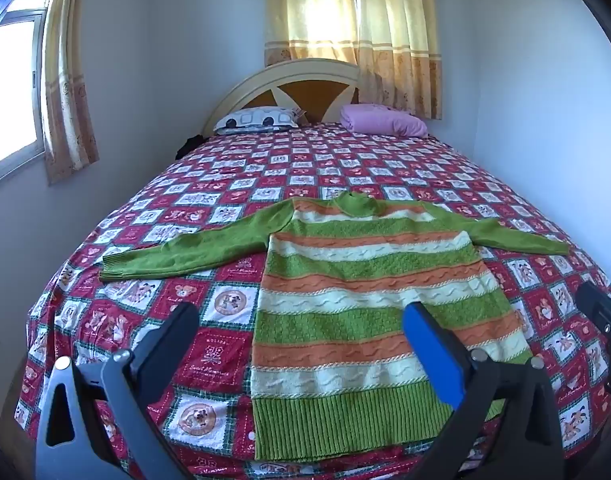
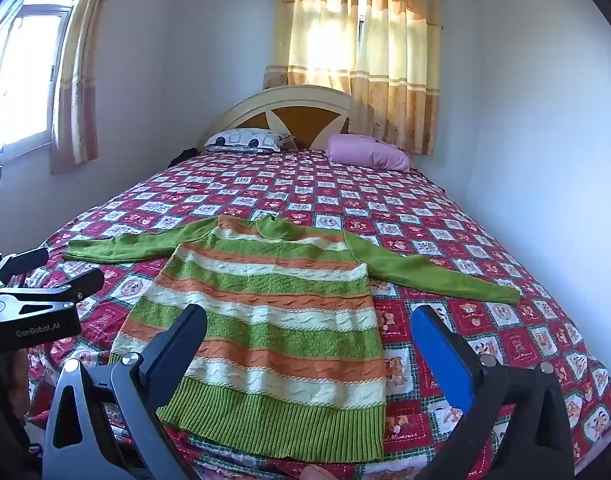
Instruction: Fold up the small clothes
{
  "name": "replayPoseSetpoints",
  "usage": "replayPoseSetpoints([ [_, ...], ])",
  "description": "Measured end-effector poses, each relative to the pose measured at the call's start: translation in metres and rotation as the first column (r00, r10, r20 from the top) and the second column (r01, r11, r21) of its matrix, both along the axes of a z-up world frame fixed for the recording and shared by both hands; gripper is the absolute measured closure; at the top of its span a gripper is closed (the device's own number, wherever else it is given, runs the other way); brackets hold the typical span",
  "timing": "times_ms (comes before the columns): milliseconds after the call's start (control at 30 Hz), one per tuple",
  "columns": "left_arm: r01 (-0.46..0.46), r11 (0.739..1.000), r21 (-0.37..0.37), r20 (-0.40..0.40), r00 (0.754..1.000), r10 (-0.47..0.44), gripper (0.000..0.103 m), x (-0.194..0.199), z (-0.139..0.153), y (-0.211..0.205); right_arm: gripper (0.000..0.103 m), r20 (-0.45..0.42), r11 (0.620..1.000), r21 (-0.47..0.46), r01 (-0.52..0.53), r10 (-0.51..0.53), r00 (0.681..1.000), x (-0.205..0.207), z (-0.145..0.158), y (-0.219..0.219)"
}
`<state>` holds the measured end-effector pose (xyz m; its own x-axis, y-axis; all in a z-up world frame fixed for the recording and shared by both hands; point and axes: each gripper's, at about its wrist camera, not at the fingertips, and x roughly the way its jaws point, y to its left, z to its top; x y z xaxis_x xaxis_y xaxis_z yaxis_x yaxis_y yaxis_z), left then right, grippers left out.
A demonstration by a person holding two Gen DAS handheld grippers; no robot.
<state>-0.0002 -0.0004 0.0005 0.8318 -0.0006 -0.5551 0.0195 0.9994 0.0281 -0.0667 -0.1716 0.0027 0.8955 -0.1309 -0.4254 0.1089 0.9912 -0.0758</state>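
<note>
One striped sweater lies flat mid-frame, sleeves spread — my left gripper and right gripper gape wide, empty.

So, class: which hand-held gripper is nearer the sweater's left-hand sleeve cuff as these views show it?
Left. The left hand-held gripper hangs over the sweater's lower left edge, below that cuff. The right hand-held gripper sits farther right, over the opposite edge.
</note>
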Motion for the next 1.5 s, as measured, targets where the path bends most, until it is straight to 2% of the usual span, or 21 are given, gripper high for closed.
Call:
replayPoseSetpoints([
  [100, 0.002, 1.0, 0.014, 0.014, 1.0, -0.002, 0.0, 0.0004, 0.0012, -0.0021, 0.001, 0.004, 1.0, 0.005, 0.001, -0.001, 1.0, 0.0006, -0.0009, -0.0007],
  [233, 0.004, 1.0, -0.004, 0.042, 0.999, -0.004, 0.0, -0.0054, 0.0024, 0.0023, 0.001, 0.008, 1.0, 0.007, -0.002, 0.002, 1.0, 0.0001, -0.0012, -0.0009],
  [1500, -0.002, 1.0, -0.004, 0.037, 0.999, 0.002, 0.0, -0.0011, 0.0075, 0.0016, 0.001, -0.008, 1.0, 0.009, -0.007, 0.007, 1.0, 0.0001, -0.0067, -0.0011],
])
